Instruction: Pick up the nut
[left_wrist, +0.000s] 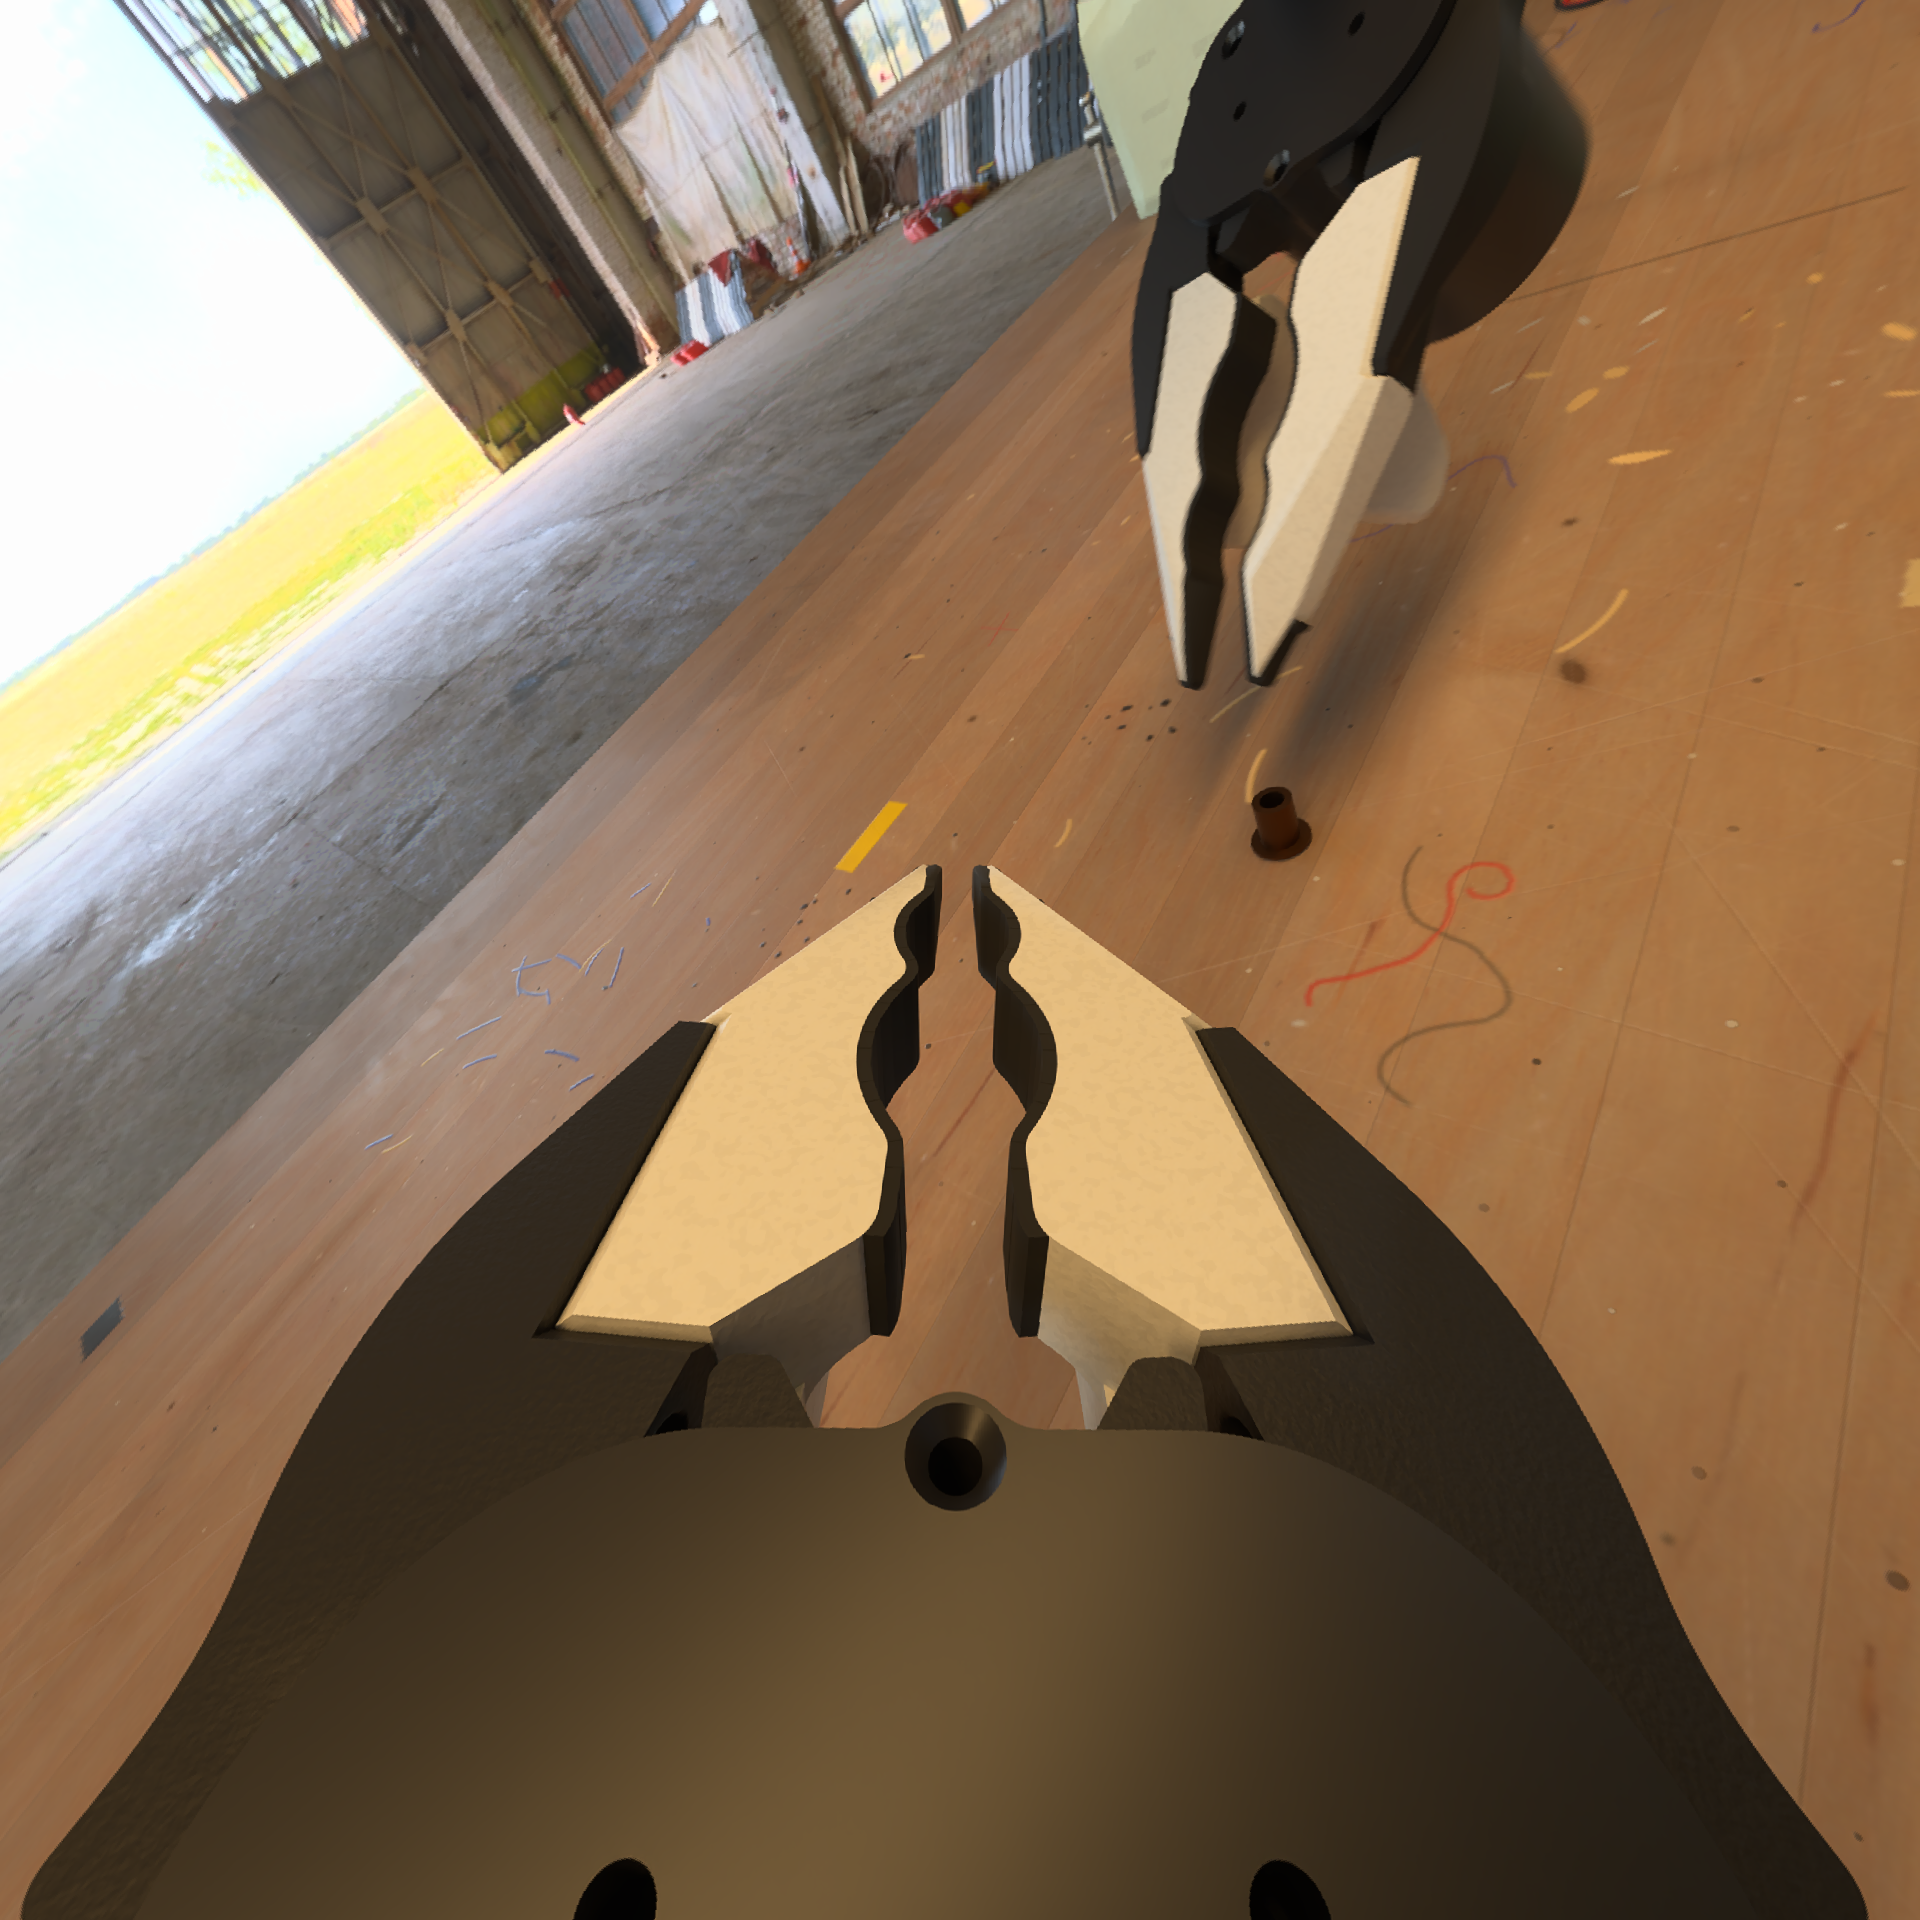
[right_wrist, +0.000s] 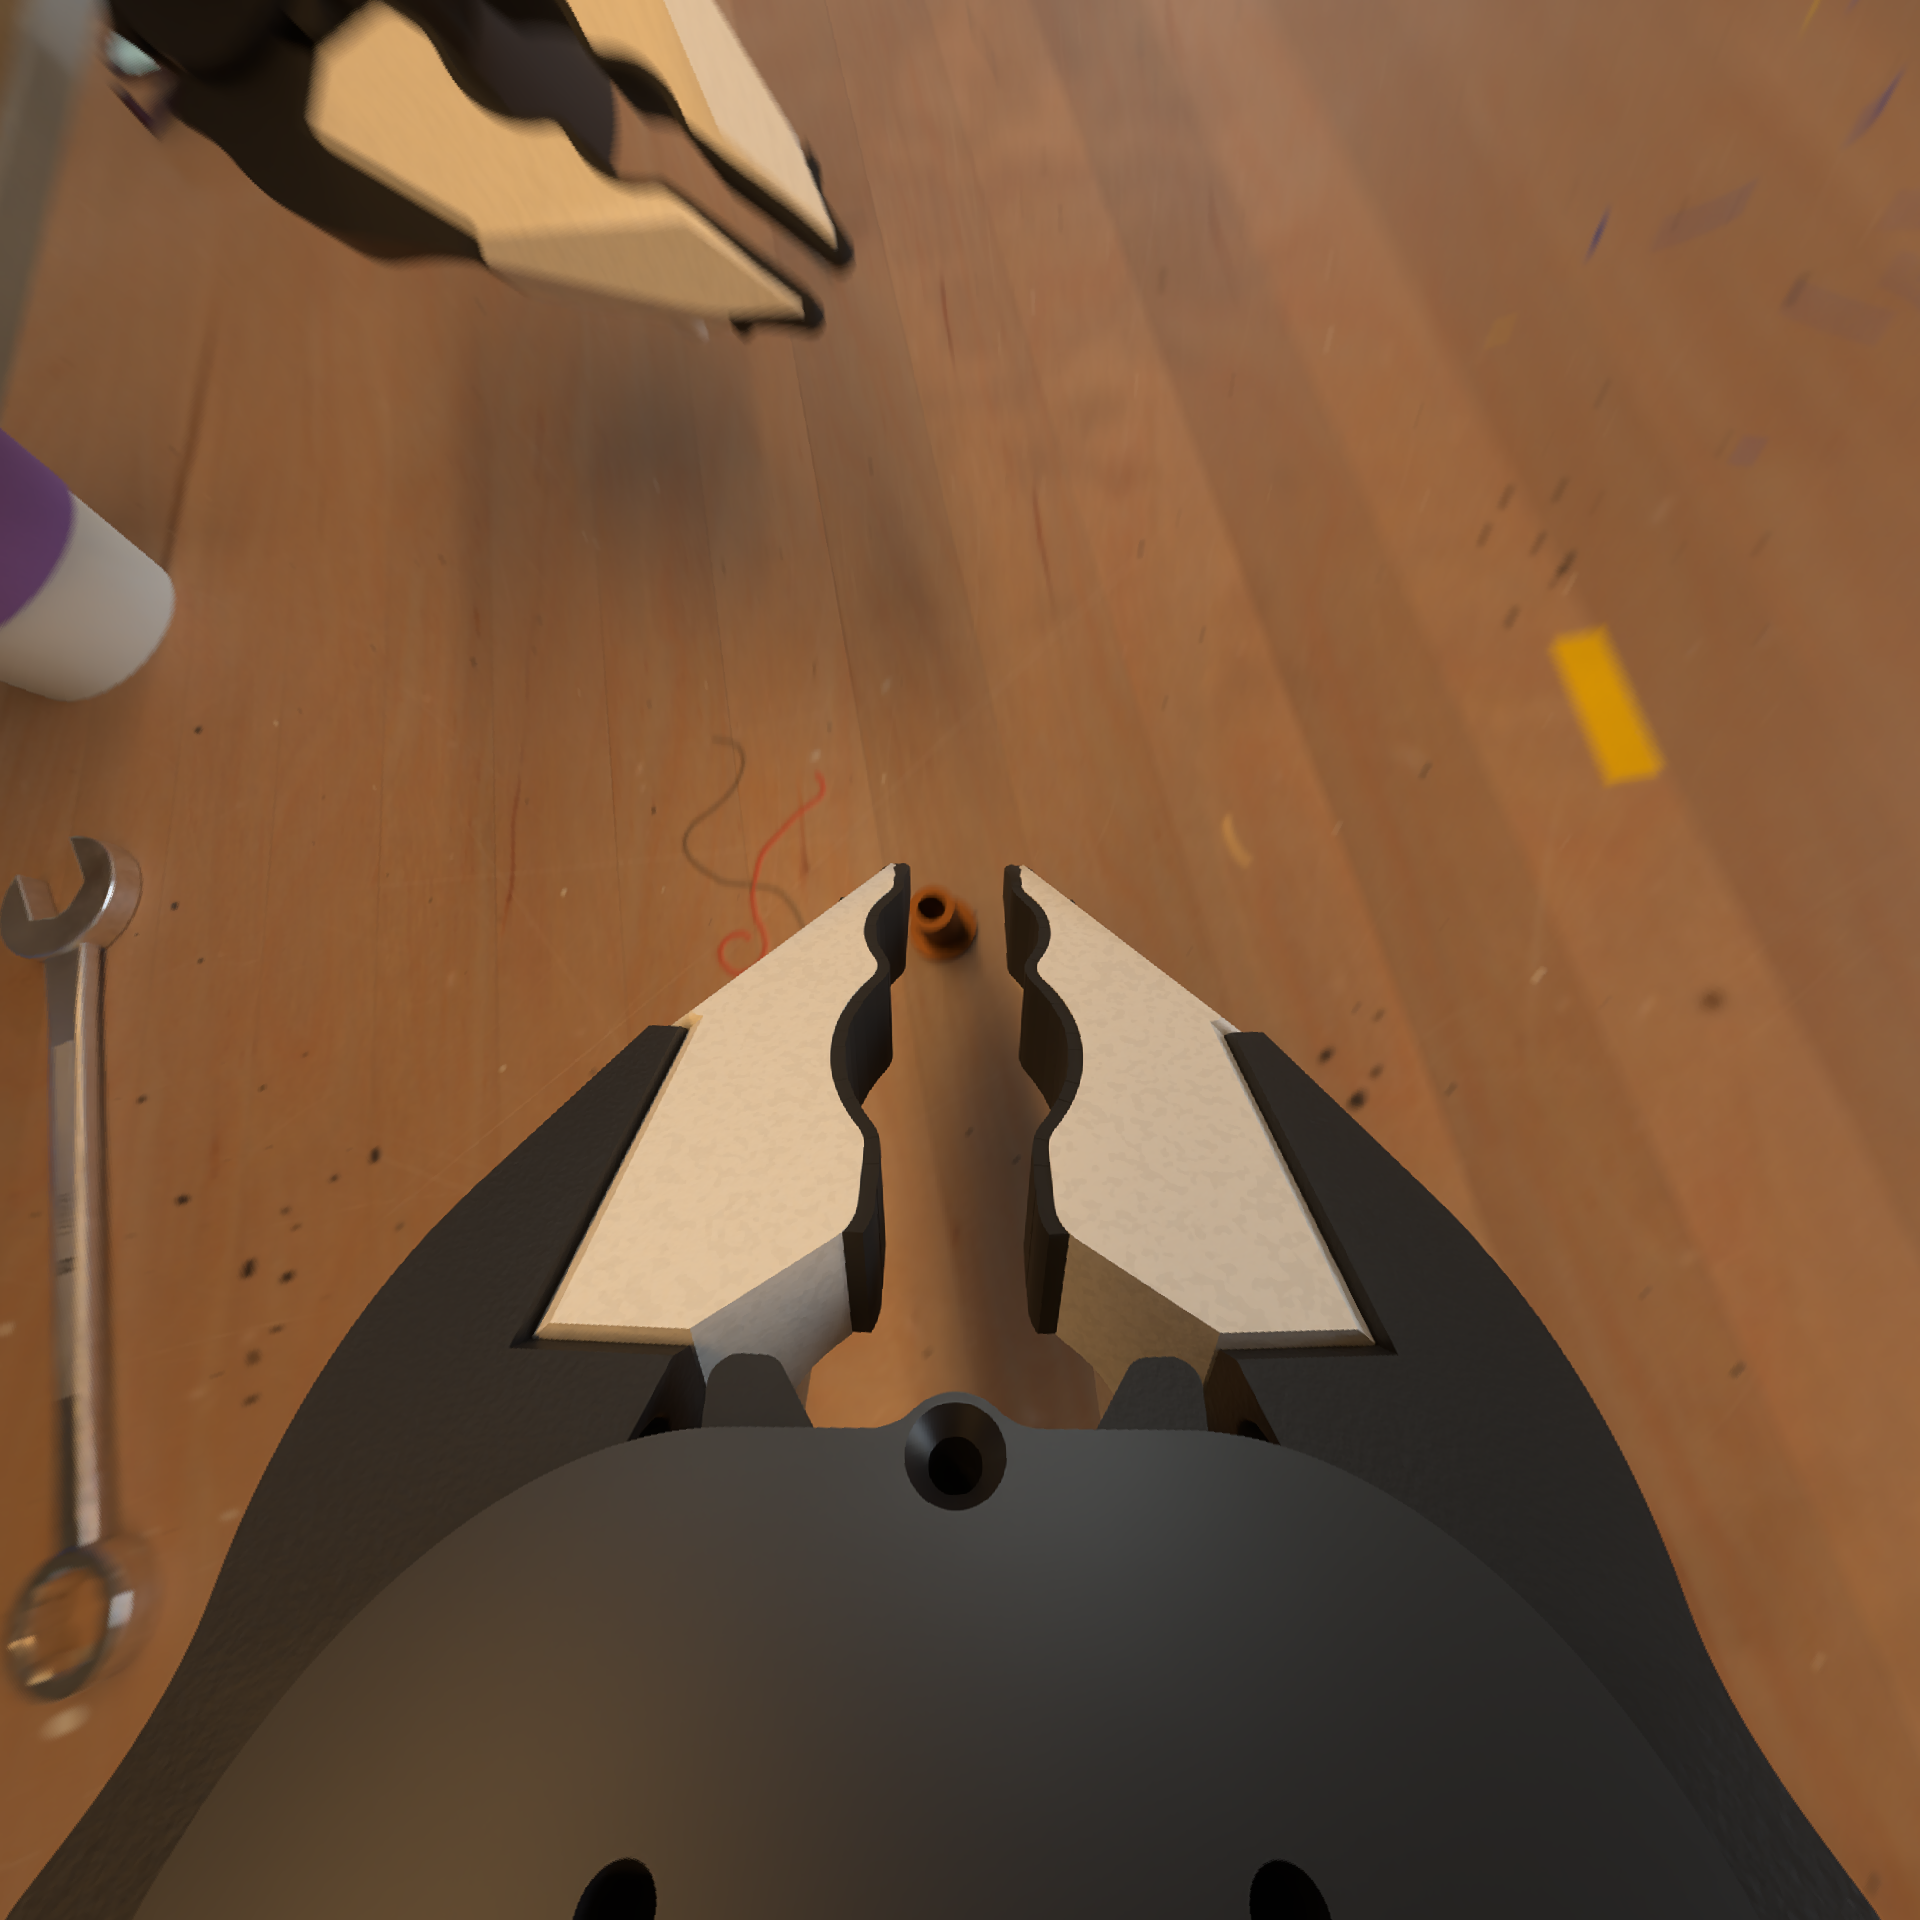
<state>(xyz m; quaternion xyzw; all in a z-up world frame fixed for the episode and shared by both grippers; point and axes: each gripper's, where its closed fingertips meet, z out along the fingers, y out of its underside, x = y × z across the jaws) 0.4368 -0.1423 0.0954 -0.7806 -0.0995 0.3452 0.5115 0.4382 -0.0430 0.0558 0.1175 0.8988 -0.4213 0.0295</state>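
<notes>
Brown nut (right_wrist: 940, 920) on wooden table (right_wrist: 1195, 416), right hand-held gripper (right_wrist: 954, 883) narrowly parted, wrench (right_wrist: 73, 1247) well left

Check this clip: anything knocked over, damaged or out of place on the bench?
Nothing stands out. The nut sits upright on the wooden bench, in front of the open right hand-held gripper. The wrench lies flat at the left.

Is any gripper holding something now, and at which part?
Nothing is held. The small brown flanged nut stands on the wooden table, framed by the open right gripper.
</notes>
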